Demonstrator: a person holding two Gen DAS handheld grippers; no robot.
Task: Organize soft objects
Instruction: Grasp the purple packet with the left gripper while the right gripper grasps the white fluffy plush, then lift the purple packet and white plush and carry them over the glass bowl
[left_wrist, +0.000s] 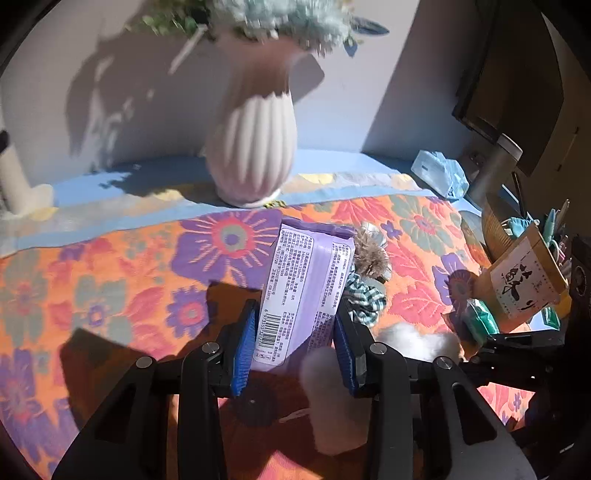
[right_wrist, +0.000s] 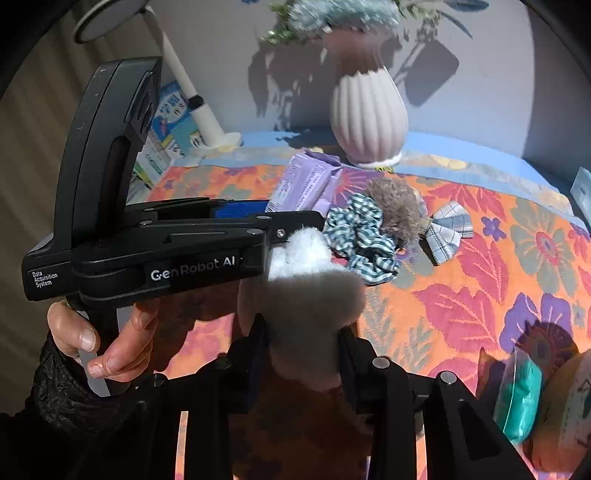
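Left tool (left_wrist: 295, 332) clamping purple packet (left_wrist: 306, 280), right tool (right_wrist: 303, 354) clamping fluffy plush (right_wrist: 306, 306), scrunchie (right_wrist: 362, 240) beside.

One vase (left_wrist: 251, 147), one purple packet (left_wrist: 306, 288), two scrunchies (right_wrist: 364, 240).

We see the blue-green flower bunch (left_wrist: 280, 18) in the ribbed white ceramic vase (left_wrist: 251, 147) blurred and cut by the top edge — the fluffy white plush piece's (right_wrist: 306, 314) lower end hides behind black gripper links.
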